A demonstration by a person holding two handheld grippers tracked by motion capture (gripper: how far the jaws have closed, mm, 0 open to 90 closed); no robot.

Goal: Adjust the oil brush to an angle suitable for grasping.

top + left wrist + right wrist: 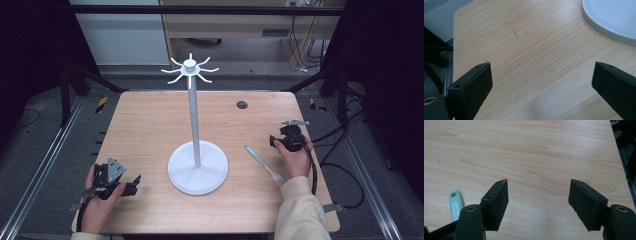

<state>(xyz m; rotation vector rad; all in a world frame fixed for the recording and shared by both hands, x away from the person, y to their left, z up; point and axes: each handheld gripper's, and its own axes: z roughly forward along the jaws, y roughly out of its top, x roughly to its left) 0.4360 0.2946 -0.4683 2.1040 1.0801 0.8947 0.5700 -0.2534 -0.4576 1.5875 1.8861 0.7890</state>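
A white stand [195, 125] with a round base [198, 170] and hooked arms at its top rises from the middle of the wooden table [150, 130]. Right of the base lies a utensil [262, 162] with a pale green handle; that handle's end with a hole [455, 203] lies left of my right jaws. My right gripper [281, 141] rests open on the table beside the utensil, with bare wood between its jaws [537, 200]. My left gripper [134, 184] sits open at the front left; the base's rim [609, 22] lies ahead of it to the right.
A dark round hole [242, 104] sits in the table's far right part. Metal frame rails [45, 160] run along both sides of the table. Cables [345, 165] trail off the right edge. Bare wood [529, 62] lies between the left jaws.
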